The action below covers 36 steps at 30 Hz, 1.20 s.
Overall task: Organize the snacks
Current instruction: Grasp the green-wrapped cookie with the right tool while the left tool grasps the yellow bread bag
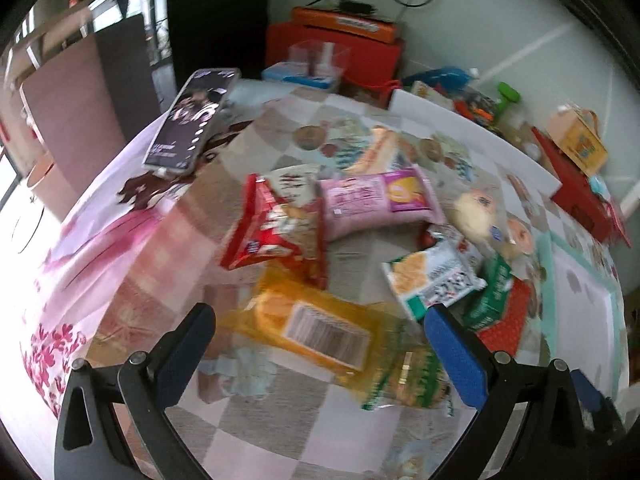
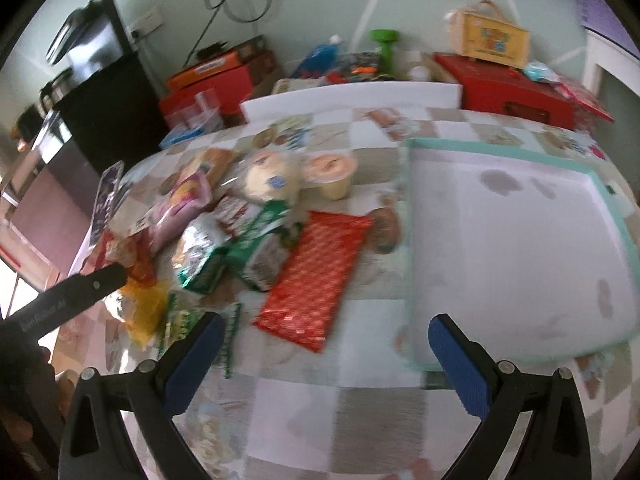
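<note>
A pile of snack packets lies on the checked tablecloth. In the left wrist view my left gripper (image 1: 320, 320) is open just above an orange packet (image 1: 308, 324) with a barcode; behind it lie a red packet (image 1: 272, 232), a pink packet (image 1: 372, 200) and a green-and-white cracker packet (image 1: 432, 276). In the right wrist view my right gripper (image 2: 324, 328) is open and empty, near a long red packet (image 2: 316, 276). A white tray with a teal rim (image 2: 520, 240) lies to the right. A pudding cup (image 2: 332, 174) and a bun in clear wrap (image 2: 268, 180) sit behind.
A phone (image 1: 192, 120) lies at the table's far left. Red boxes (image 2: 508, 84), a yellow carton (image 2: 492, 40), a green bottle (image 2: 384, 44) and a clear container (image 1: 316, 64) line the back wall. My left gripper's finger (image 2: 80, 288) shows in the right wrist view.
</note>
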{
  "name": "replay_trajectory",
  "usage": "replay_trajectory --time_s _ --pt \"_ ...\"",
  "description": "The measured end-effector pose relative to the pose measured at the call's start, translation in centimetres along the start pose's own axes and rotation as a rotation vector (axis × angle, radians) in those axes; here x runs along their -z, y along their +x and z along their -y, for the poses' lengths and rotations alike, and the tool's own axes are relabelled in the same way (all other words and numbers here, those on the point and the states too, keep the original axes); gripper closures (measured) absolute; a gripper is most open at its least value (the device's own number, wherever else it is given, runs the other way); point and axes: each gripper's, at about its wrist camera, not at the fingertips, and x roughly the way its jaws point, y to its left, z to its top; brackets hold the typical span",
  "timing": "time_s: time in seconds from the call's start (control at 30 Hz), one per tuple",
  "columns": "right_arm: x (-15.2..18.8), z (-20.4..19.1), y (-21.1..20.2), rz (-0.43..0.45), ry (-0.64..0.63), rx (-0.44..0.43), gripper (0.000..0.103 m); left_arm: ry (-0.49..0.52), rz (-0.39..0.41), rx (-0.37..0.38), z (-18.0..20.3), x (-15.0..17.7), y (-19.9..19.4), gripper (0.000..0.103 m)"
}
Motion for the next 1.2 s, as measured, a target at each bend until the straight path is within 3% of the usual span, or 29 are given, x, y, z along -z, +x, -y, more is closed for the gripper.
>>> replay_trajectory --time_s 0.17,0.37,0.7,0.87,1.2 --pt "0.3 -3.3 2.2 -0.052 -0.053 -0.072 0.000 -0.024 -0.029 -0.029 -1.6 0.0 0.9 0.000" --pt "0.9 -6.3 4.1 -0.094 -0.095 -0.123 0.000 0.023 -0.080 -0.049 -1.6 0.0 2.2 0.000" --pt "1.9 -8.5 6.3 -0.132 -0.153 -0.094 0.000 0.035 -0.154 -0.009 -0.7 -0.2 4.5 0.000" --pt "2.0 -8.8 7.0 -0.116 -0.172 -0.053 0.001 0.028 -0.164 -0.026 -0.4 -0.3 5.2 0.000" --pt "2.2 -7.6 6.3 -0.117 -0.148 -0.047 0.019 -0.011 -0.184 -0.035 -1.2 -0.1 5.2 0.001"
